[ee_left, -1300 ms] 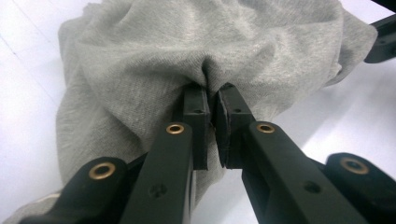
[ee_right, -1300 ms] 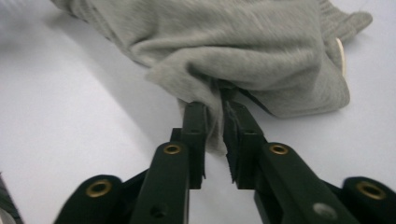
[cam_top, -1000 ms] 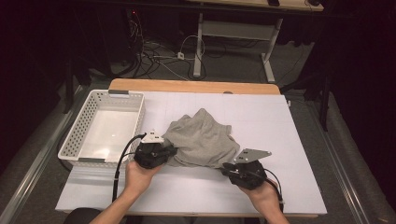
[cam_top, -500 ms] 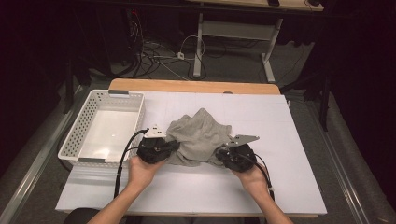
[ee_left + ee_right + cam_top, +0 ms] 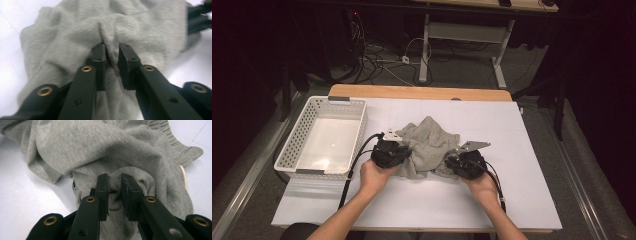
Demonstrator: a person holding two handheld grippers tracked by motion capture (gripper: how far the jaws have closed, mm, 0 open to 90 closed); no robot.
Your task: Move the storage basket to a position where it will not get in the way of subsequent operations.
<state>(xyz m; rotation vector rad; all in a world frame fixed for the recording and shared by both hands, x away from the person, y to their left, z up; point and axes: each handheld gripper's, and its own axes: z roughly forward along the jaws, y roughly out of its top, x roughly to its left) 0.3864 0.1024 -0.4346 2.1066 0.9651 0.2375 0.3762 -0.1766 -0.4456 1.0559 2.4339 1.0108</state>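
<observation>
Grey garment [image 5: 428, 145] lies crumpled at mid-bench [image 5: 522, 200], right of the white basket [image 5: 324, 137]. Left claw [image 5: 111, 58] has just been opening; a fabric fold sits between its parted jaws. Right claw [image 5: 115, 185] is clamped on a pinch of the garment's near edge.

high view from above, facing forward-down; gripper views close-up — all sharing the grey cloth [image 5: 428, 146]

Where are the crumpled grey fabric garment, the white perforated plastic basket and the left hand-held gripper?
crumpled grey fabric garment [image 5: 430, 141], high view, upper middle folds.
white perforated plastic basket [image 5: 298, 142], high view, left wall.
left hand-held gripper [image 5: 111, 56], left gripper view, midway between its fingertips, over a fabric ridge.
</observation>
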